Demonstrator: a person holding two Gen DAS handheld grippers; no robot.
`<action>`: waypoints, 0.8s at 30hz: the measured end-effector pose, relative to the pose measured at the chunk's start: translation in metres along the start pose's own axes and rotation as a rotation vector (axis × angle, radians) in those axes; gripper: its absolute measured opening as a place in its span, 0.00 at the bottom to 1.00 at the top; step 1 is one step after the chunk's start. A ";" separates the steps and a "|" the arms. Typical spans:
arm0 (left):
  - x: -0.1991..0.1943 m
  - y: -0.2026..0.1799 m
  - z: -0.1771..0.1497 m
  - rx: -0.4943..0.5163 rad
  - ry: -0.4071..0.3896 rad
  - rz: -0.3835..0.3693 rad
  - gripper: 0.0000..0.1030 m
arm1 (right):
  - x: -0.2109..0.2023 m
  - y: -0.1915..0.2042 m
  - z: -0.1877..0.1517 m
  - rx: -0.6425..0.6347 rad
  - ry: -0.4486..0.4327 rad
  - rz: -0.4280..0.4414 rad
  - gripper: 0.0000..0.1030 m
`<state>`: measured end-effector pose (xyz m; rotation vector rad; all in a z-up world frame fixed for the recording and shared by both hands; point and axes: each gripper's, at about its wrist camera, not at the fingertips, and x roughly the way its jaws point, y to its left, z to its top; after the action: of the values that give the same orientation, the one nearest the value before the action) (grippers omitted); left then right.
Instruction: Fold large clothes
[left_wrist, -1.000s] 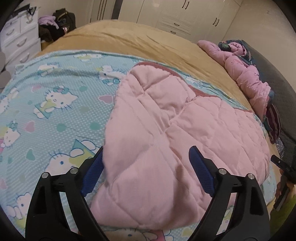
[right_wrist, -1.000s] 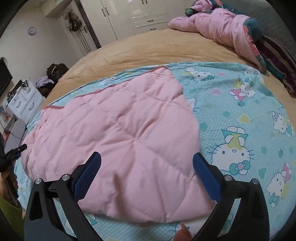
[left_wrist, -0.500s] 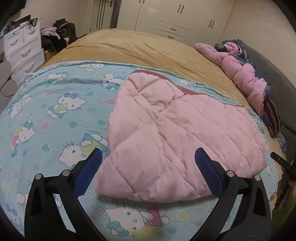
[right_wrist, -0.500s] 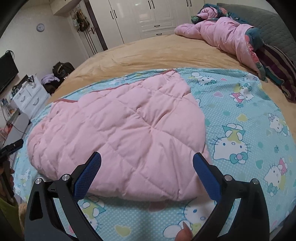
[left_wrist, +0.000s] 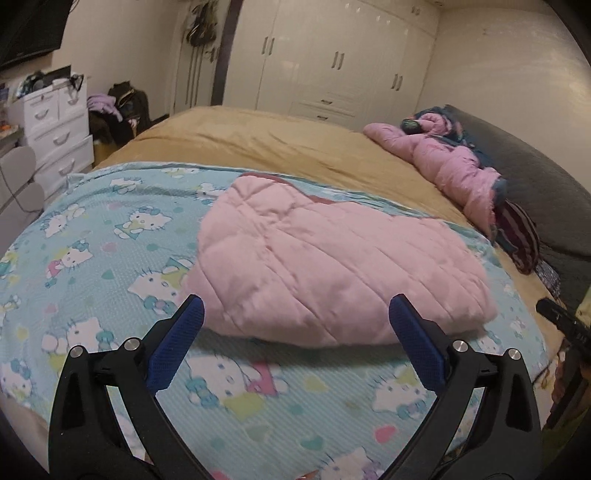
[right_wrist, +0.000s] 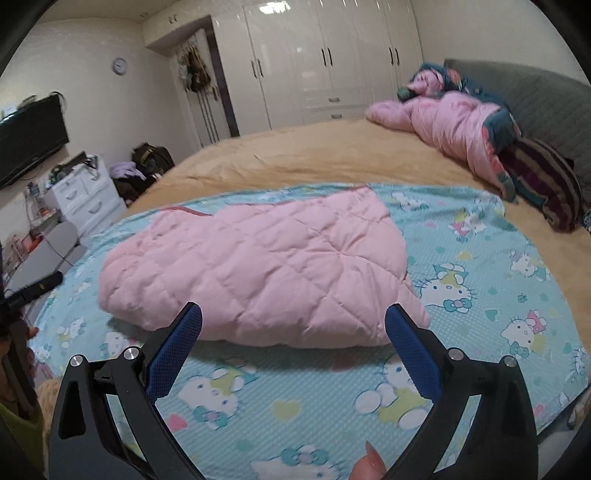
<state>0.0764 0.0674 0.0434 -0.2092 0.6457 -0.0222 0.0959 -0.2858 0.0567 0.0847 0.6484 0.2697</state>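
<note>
The left gripper is angling downward over the near edge of the bed, its jaws standing wide apart with nothing between them. The right gripper is pointing down at a similar slant, jaws likewise spread wide and empty. The folded pink quilted garment is lying just beyond both sets of blue pads, resting on the cartoon-cat blanket that is covering the near part of the bed, clear of both grippers. A fingertip is showing at the bottom of the right wrist view. A second pink garment is lying at the far right, against the grey headboard.
</note>
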 end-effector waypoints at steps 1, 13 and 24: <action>-0.005 -0.007 -0.007 0.011 -0.007 -0.003 0.91 | -0.006 0.004 -0.004 -0.003 -0.010 0.000 0.96; -0.028 -0.053 -0.074 0.067 -0.018 -0.020 0.91 | -0.059 0.030 -0.065 -0.018 -0.104 -0.052 0.96; -0.032 -0.066 -0.097 0.099 -0.027 0.031 0.91 | -0.068 0.026 -0.092 0.012 -0.108 -0.046 0.96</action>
<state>-0.0045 -0.0130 0.0007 -0.1037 0.6190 -0.0213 -0.0178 -0.2797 0.0280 0.0950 0.5441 0.2157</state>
